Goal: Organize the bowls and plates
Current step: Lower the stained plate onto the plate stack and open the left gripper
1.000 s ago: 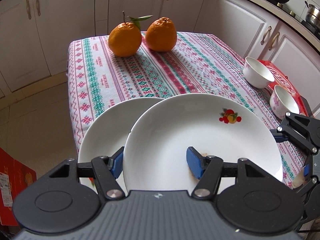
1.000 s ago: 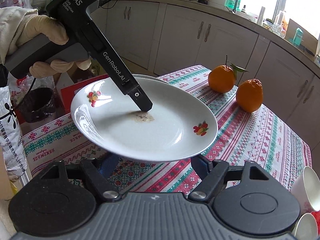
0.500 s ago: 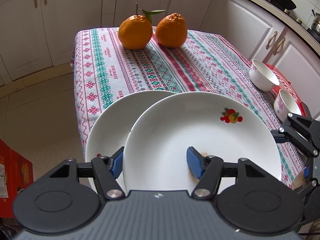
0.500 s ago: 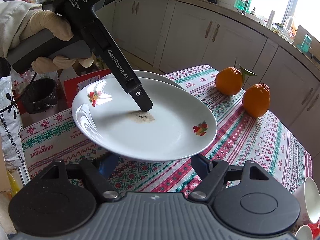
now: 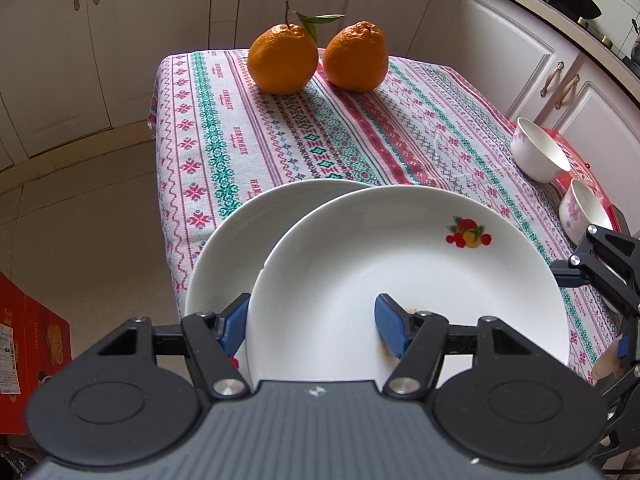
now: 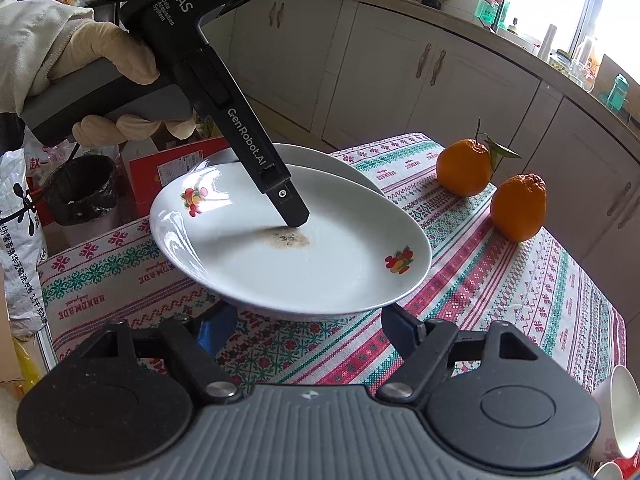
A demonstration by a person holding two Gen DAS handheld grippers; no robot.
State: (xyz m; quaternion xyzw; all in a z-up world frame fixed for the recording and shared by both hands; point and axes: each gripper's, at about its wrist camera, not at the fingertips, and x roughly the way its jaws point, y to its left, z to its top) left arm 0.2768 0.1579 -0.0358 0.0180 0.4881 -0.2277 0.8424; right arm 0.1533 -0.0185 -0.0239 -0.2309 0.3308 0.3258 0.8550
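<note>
1. The left gripper (image 5: 310, 312) has its jaws clamped on the near rim of the upper plate (image 5: 400, 280). One blue pad is under the rim on the left and the other is inside the dish, beside a brown stain (image 6: 288, 239). The jaws have just been opening a little, with the rim between them.
2. A gloved hand (image 6: 108, 64) holds this gripper by its handle.
3. The right gripper (image 6: 312, 332) has its jaws apart, just below the plate's near edge, and nothing is pressed between them.
4. There are two plates. The upper plate is tilted and raised off the desk (image 5: 280, 132). It overlaps the lower plate (image 5: 240, 248), which lies on the patterned cloth at the desk's near left corner.
5. There are two bowls. The far bowl (image 5: 540, 156) and the near bowl (image 5: 584, 216) stand side by side at the desk's right edge, on something red.
6. There are two oranges. The leafy orange (image 5: 282, 60) and the plain orange (image 5: 356, 58) touch each other at the far end of the desk, well apart from the plates.
7. Compared with a second ago, the desk, oranges and lower plate sit further right in the left wrist view. The upper plate has kept its place between the jaws, and the right wrist view is almost the same as before.
</note>
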